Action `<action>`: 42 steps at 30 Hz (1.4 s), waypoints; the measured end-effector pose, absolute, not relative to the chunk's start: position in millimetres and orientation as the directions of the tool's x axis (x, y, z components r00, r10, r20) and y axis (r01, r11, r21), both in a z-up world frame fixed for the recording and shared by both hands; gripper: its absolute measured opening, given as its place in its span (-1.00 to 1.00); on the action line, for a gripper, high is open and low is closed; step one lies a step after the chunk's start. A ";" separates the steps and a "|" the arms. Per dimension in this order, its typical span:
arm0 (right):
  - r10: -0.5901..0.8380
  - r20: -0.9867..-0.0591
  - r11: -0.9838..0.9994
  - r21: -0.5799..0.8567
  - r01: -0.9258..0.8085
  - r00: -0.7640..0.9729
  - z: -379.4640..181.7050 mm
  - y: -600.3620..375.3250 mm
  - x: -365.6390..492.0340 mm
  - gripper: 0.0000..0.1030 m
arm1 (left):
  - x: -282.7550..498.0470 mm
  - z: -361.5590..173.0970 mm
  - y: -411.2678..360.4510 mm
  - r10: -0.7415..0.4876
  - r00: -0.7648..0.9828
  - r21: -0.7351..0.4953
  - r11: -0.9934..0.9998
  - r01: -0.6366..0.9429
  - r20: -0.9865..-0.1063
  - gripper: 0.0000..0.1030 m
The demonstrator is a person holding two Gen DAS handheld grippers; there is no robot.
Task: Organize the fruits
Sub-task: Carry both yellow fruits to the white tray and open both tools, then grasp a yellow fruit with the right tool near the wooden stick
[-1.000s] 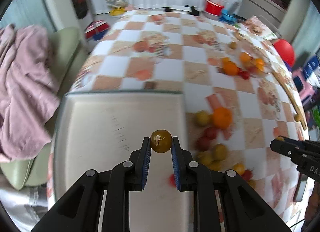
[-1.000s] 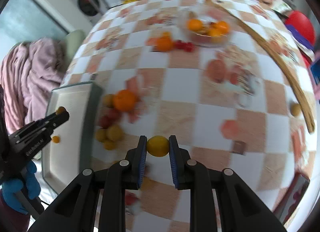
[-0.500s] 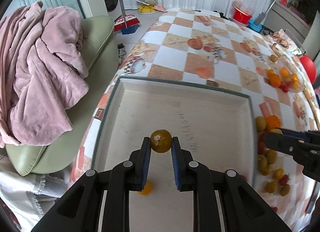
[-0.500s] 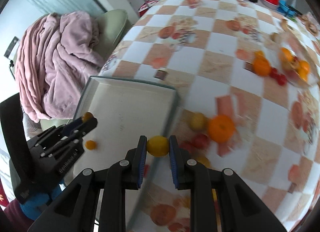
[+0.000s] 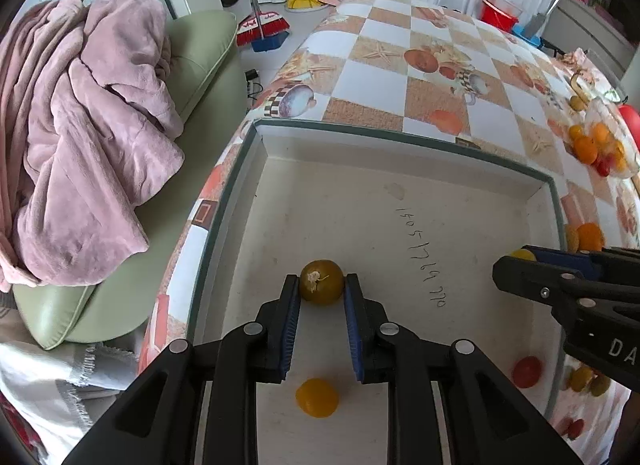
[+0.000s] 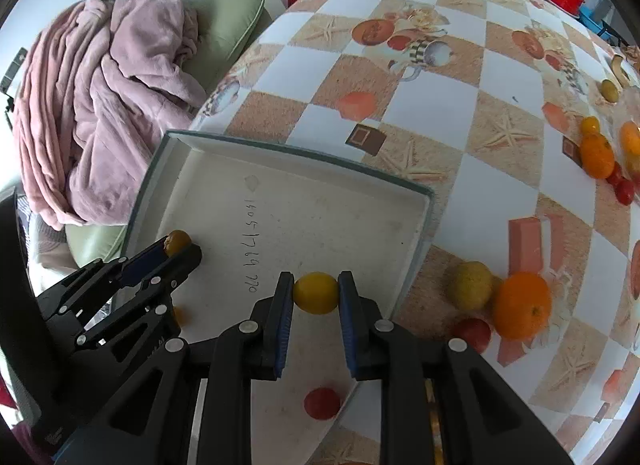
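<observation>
Two grippers (image 5: 322, 293), one tray (image 5: 400, 169), two fruits (image 5: 317, 398) inside.

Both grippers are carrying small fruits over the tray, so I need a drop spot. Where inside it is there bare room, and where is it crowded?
The white tray is mostly bare: its far half, between the handwritten numbers and the far wall, holds nothing. The near end has an orange fruit and a red tomato. The crowded part is the fruit pile on the tablecloth just past the tray's right rim.

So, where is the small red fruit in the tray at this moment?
The small red fruit lies on the tray floor near its right wall, just below the right hand-held gripper in the right wrist view; the left wrist view shows it at the tray's lower right.
</observation>
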State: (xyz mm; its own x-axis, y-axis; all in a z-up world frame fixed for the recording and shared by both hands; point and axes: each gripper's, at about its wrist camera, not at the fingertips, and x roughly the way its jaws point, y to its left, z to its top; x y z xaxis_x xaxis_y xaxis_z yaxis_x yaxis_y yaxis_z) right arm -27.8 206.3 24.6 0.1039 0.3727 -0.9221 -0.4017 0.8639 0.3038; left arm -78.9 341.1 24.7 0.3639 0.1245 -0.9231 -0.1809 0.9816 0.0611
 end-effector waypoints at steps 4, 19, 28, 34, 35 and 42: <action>0.361 -0.928 0.864 0.296 -0.407 0.092 18.3 210.8 -25.8 -0.52 | -78.1 24.3 341.3 0.127 0.360 0.066 0.982 -0.177 -0.924 -0.43; 0.446 -0.873 0.867 0.367 -0.338 0.196 61.6 178.2 -26.9 0.55 | -83.2 39.6 332.0 0.157 0.385 0.105 0.983 -0.154 -0.909 0.47; 0.375 -0.893 0.923 0.335 -0.191 0.249 66.3 93.3 -40.9 0.55 | -88.5 60.8 280.2 0.100 0.417 0.097 0.995 -0.029 -0.903 0.47; 0.307 -0.920 0.951 0.291 -0.100 0.243 55.8 37.2 -64.9 0.55 | -99.1 73.1 239.0 0.032 0.429 0.065 0.996 0.062 -0.903 0.47; 0.297 -0.924 0.955 0.284 -0.087 0.241 54.0 29.4 -69.2 0.55 | -101.1 74.9 231.5 0.021 0.429 0.061 0.995 0.080 -0.903 0.47; 0.247 -0.945 0.968 0.249 -0.019 0.213 39.9 -14.2 -93.7 0.55 | -118.1 78.2 187.6 -0.038 0.413 0.040 0.983 0.180 -0.910 0.47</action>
State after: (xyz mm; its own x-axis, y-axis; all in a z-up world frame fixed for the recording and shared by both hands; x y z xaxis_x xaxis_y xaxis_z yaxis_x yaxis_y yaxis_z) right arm -93.7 -14.2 39.9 0.2132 0.2471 -0.9453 -0.0189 0.9684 0.2488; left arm -118.1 187.6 78.2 0.4133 -0.0382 -0.9098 0.1797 0.9829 0.0403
